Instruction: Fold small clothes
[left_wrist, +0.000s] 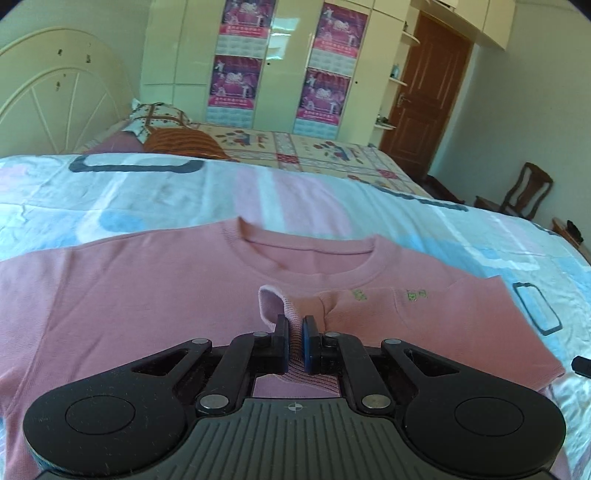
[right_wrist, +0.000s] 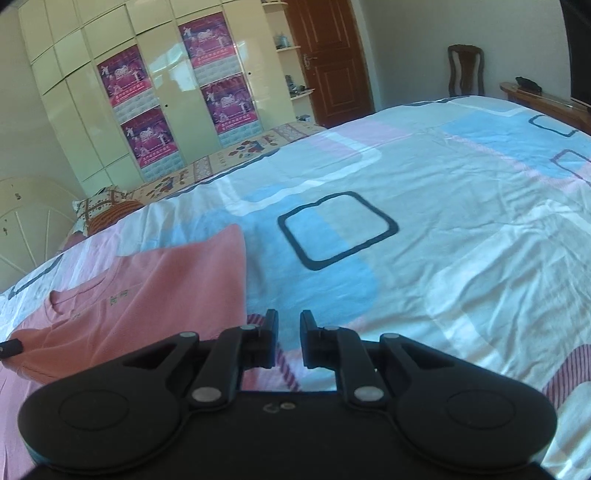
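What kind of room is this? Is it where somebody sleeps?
Yes, it looks like a bedroom. There is a big bed with a curved headboard, a tall wardrobe along the wall and a wooden door. A pink shirt lies on the bed, being folded.

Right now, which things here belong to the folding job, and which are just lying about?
Job: pink shirt; left gripper, shut on its fabric; right gripper, holding nothing.
Lying about: bedsheet, pillow, chair, wardrobe.

A patterned bedspread (right_wrist: 443, 221) covers the bed, with a poster-hung wardrobe (left_wrist: 280, 66), brown door (left_wrist: 424, 92) and wooden chair (right_wrist: 466, 70) beyond.
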